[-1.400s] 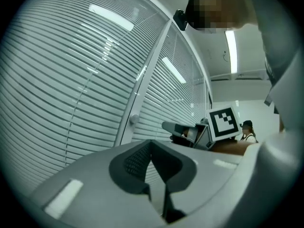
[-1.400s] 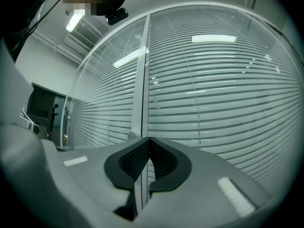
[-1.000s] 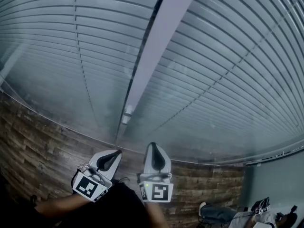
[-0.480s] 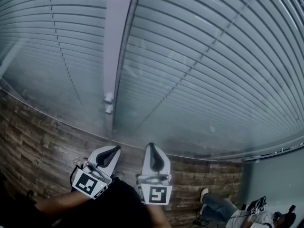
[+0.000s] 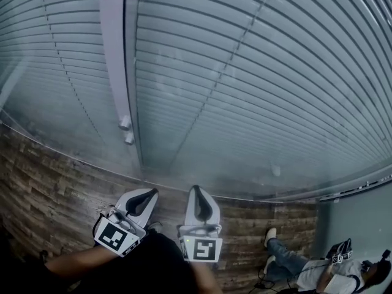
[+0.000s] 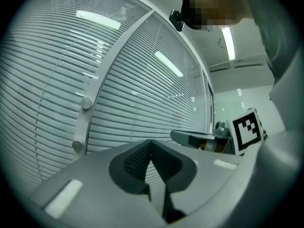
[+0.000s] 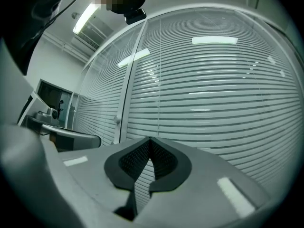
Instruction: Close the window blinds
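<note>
Grey slatted window blinds [image 5: 245,90] fill the wall ahead behind glass, their slats roughly level with gaps between them. A pale upright frame post [image 5: 113,54] divides the panes and carries two small round knobs [image 5: 124,122]. My left gripper [image 5: 149,193] and right gripper [image 5: 197,188] sit side by side low in the head view, short of the blinds and touching nothing. Both are shut and empty. The left gripper view has the blinds [image 6: 142,94], the knobs [image 6: 86,102] and its jaw tips [image 6: 151,141] met. The right gripper [image 7: 150,139] faces the blinds [image 7: 213,94] too.
Wood-plank floor [image 5: 55,182] runs along the foot of the glass wall. A person [image 5: 306,268] sits on the floor at the lower right with a marker cube [image 5: 340,253] beside them. A grey wall [image 5: 361,219] stands at the right.
In the head view the frame post and its knobs have slid from the middle to the left. Both grippers keep their places low in the picture and stay shut. More of the seated person shows.
</note>
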`<action>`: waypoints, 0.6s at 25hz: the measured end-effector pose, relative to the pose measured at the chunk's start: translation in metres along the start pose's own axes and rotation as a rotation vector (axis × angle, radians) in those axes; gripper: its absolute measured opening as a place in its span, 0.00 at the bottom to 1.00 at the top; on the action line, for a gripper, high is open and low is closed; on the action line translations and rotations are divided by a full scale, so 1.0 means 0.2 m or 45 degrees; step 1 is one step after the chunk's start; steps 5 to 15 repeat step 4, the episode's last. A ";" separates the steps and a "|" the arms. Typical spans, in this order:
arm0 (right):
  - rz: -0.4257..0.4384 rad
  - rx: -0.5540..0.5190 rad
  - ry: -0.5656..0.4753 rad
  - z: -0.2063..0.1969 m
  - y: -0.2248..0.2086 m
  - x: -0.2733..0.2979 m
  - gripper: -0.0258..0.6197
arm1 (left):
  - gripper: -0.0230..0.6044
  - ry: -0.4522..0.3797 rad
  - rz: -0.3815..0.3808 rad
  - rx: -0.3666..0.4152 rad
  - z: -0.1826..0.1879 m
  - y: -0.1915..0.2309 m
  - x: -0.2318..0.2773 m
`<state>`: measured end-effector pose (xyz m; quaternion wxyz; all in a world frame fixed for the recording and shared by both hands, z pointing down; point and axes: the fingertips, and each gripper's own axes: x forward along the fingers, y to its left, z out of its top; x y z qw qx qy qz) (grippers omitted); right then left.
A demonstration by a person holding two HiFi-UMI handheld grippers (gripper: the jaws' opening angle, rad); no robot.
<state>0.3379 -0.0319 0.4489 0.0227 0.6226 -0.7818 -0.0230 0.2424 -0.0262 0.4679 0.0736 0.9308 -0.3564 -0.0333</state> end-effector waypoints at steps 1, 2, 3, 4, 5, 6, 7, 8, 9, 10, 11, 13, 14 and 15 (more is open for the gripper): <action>-0.002 0.001 0.003 -0.01 -0.01 -0.01 0.04 | 0.03 0.004 -0.003 0.002 0.00 -0.01 0.00; -0.003 0.001 0.007 -0.01 -0.02 -0.01 0.04 | 0.03 0.006 -0.004 0.003 0.00 -0.03 0.01; -0.004 0.000 0.010 -0.01 -0.03 -0.02 0.04 | 0.03 0.008 -0.006 0.003 0.00 -0.04 0.01; -0.005 -0.001 0.013 -0.02 -0.04 -0.03 0.04 | 0.03 0.011 -0.008 0.004 -0.01 -0.05 0.01; -0.005 -0.001 0.013 -0.02 -0.04 -0.03 0.04 | 0.03 0.011 -0.008 0.004 -0.01 -0.05 0.01; -0.005 -0.001 0.013 -0.02 -0.04 -0.03 0.04 | 0.03 0.011 -0.008 0.004 -0.01 -0.05 0.01; -0.005 -0.001 0.013 -0.02 -0.04 -0.03 0.04 | 0.03 0.011 -0.008 0.004 -0.01 -0.05 0.01; -0.005 -0.001 0.013 -0.02 -0.04 -0.03 0.04 | 0.03 0.011 -0.008 0.004 -0.01 -0.05 0.01; -0.005 -0.001 0.013 -0.02 -0.04 -0.03 0.04 | 0.03 0.011 -0.008 0.004 -0.01 -0.05 0.01; -0.005 -0.001 0.013 -0.02 -0.04 -0.03 0.04 | 0.03 0.011 -0.008 0.004 -0.01 -0.05 0.01; -0.005 -0.001 0.013 -0.02 -0.04 -0.03 0.04 | 0.03 0.011 -0.008 0.004 -0.01 -0.05 0.01; -0.005 -0.001 0.013 -0.02 -0.04 -0.03 0.04 | 0.03 0.011 -0.008 0.004 -0.01 -0.05 0.01; -0.005 -0.001 0.013 -0.02 -0.04 -0.03 0.04 | 0.03 0.011 -0.008 0.004 -0.01 -0.05 0.01; -0.005 -0.001 0.013 -0.02 -0.04 -0.03 0.04 | 0.03 0.011 -0.008 0.004 -0.01 -0.05 0.01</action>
